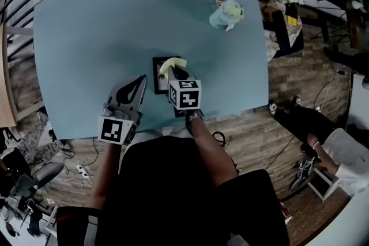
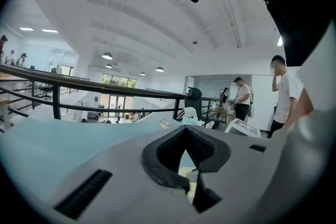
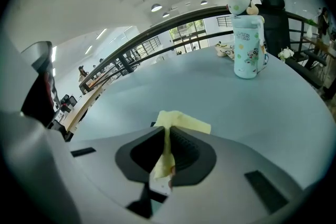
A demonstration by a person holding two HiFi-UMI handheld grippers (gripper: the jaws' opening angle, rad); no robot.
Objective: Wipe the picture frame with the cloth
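The right gripper (image 3: 167,134) is clamped on the yellow cloth (image 3: 185,123) — one fold sticks out past the jaw tips, the rest hangs between them. In the head view the cloth lies over the dark picture frame (image 1: 158,79), which is flat near the front edge of the table (image 1: 98,26). The left gripper (image 1: 140,83) (jaws together, nothing in them) is just left of the frame — a pale bottle (image 1: 226,13) stands well apart at the far side

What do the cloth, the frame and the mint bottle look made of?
Cloth: soft thin yellow fabric, matte; it folds and droops where pinched. Picture frame: dark, rigid, matte border; wood or plastic, can't tell. Bottle: likely smooth plastic, pale mint with printed cartoons, slight sheen.
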